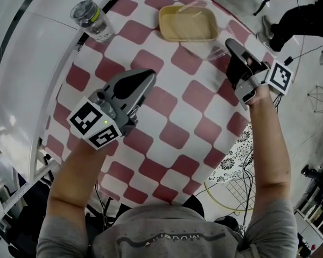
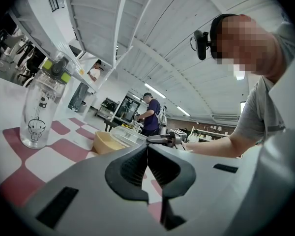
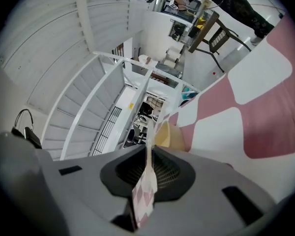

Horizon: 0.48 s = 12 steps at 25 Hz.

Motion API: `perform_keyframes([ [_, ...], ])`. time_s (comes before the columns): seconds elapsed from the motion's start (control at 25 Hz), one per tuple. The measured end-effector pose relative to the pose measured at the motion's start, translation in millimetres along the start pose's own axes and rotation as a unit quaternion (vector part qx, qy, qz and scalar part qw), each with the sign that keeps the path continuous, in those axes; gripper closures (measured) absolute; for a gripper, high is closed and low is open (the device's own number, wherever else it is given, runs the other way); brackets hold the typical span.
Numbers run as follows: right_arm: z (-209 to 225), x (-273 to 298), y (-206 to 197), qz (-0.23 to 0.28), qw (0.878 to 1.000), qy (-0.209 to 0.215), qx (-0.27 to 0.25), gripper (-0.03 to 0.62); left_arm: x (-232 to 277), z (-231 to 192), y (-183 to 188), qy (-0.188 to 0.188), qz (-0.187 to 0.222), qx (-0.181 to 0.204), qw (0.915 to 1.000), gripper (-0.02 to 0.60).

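Checked red-and-white cloth is seen over the tabletop in the head view. The left tool is held above the middle of it, jaws together and nothing gripped. The right tool is held at the far right edge, its tips closed on the near corner of a clear lid. The lid is tilted and lies just beside and partly over the near right side of a yellow box, which sits ahead of both tools. A clear bottle stands well apart at the far left corner.

From the left gripper view, the left tool is shown with its ribbed pads meeting at the tips and no thing between them. Beyond the tips the yellow box and the clear lid are seen, with the right tool at the lid's right end. The bottle stands upright to the left.

From the right gripper view, the right tool is shown clamped on the clear lid, which is seen edge-on as a thin sheet running between the pads. The yellow box lies just past the tips
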State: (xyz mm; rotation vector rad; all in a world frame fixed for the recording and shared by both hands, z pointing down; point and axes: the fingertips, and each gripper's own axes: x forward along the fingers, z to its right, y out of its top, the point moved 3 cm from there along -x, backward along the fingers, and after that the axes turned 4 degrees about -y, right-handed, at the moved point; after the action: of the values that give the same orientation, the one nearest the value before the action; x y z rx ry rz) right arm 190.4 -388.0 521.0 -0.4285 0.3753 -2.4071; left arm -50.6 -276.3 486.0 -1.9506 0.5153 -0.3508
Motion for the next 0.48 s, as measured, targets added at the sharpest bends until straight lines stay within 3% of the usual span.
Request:
perform_keyframes([
  [0.48,-70,-6,9,0.045,0.992,0.012,-0.119,0.552,-12,13,38,0.009,0.014,0.03,0.9994,0.566],
])
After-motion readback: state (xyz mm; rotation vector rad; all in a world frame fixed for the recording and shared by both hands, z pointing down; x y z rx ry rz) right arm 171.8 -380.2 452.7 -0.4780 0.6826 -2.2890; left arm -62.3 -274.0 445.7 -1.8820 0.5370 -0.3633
